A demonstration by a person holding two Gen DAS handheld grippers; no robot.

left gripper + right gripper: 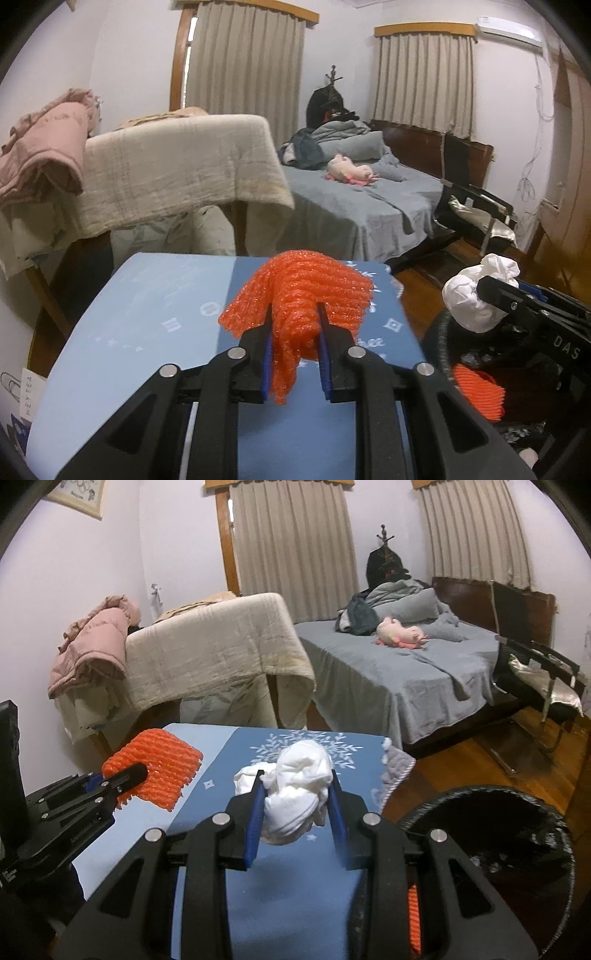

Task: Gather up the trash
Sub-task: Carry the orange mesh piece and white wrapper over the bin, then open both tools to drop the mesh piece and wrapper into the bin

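The left gripper (295,314) is nearly closed, its blue-padded jaws pinching a crumpled piece of orange foam netting (306,295) that fans out above the fingertips and hangs down between them, held in the air over a blue cloth-covered table printed with white snowflakes (147,314). The right gripper (297,786) is also narrowed, its jaws clamped on either side of a crumpled wad of white tissue paper (295,794), lifted above the same table. In the left wrist view the tissue shows at 3 o'clock; in the right wrist view the orange netting sits at 9 o'clock. A round black bin lined with a black bag (517,834) stands on the wooden floor at 4 o'clock of the right wrist view, just beside the table; another piece of orange netting (478,395) already lies inside it. Beyond, at 1 o'clock, a bed with grey sheets (406,679) carries a pink plush toy (400,633)
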